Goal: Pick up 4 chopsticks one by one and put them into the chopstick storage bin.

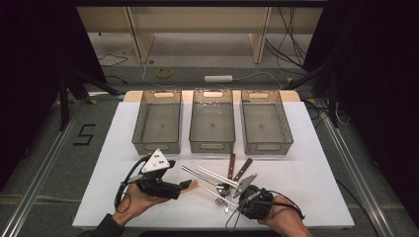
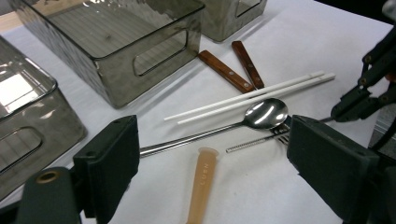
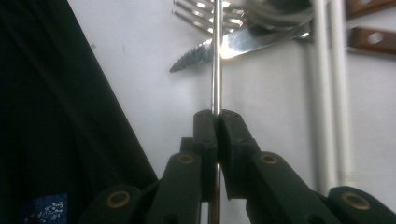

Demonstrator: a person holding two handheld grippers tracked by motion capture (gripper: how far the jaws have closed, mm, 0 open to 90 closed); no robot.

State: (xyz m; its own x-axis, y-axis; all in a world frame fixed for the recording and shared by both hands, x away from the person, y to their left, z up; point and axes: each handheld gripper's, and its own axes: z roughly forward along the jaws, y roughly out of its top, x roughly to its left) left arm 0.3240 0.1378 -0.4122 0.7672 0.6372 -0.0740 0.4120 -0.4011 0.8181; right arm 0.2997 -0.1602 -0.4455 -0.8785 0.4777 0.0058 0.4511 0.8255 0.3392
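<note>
My right gripper [image 3: 217, 116]: jaws pinch thin steel fork handle [image 3: 216, 70], low centre of frame, for lifting it from cutlery pile on white surface [image 1: 306, 182]. Fork: shiny, slim round stem, tines at top under knife blade [image 3: 224, 49]. My left gripper [image 2: 212, 158]: jaws spread, empty, above spoon [image 2: 261, 114], waiting.

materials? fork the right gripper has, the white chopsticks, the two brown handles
Fork: polished metal, likely stainless; mirror glints on the handle and tines, right gripper shut on it.
White chopsticks: matte, uniform white; probably plastic, possibly ceramic.
Brown handles: wood grain look with pale rivets; could be laminate.
</note>
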